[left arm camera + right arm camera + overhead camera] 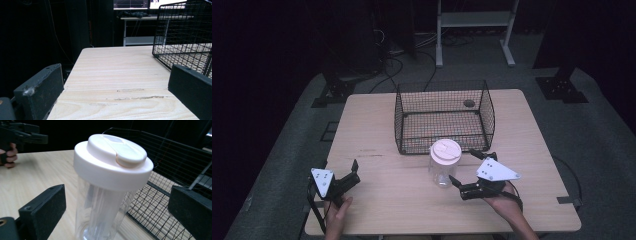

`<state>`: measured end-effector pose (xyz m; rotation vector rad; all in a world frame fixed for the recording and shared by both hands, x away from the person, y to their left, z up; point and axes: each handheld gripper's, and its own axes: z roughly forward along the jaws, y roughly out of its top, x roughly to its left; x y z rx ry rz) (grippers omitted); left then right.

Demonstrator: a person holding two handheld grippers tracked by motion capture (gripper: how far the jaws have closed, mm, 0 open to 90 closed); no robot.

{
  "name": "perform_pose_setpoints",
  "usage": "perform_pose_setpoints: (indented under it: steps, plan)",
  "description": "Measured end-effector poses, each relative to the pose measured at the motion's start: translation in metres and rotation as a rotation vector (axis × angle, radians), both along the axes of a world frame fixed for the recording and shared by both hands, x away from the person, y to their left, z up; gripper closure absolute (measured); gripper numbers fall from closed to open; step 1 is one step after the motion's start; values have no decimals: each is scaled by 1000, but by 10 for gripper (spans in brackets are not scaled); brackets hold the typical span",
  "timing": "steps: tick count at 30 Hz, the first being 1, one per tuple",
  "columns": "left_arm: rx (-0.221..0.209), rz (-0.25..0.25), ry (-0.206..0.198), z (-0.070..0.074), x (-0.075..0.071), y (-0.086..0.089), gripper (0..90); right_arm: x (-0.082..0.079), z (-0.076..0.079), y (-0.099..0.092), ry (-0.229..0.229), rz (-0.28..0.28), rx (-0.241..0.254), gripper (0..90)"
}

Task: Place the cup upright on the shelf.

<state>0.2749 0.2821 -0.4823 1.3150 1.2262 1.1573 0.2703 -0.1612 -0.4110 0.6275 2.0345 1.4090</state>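
Clear plastic jar with a white lid (444,162) stands between the right hand-held gripper's (466,168) wide-spread jaws.
Beyond it sits a black wire basket (444,117); the left hand-held gripper (355,170) (also gaping, empty) hovers over the wooden counter (377,195).

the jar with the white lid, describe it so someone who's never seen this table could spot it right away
Start at the black wire basket in the middle of the wooden table. Just in front of its near wall stands the jar, upright, with the right gripper open around it. It is the one clear container, capped by a round white lid.
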Motion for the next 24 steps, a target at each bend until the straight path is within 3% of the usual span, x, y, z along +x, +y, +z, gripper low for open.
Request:
perform_pose_setpoints:
  steps: [5,10,17,24]
  plan:
    - [-7,1,-1,0,0,1,0,6,-1,8,-3,-3,24,11]
    - [-2,2,1,0,0,0,0,11,-3,16,-12,-19,11,12]
    - [4,2,-2,0,0,0,0,17,-2,26,-14,-14,31,11]
    - [-3,4,0,0,0,0,0,23,0,39,-41,-26,6,12]
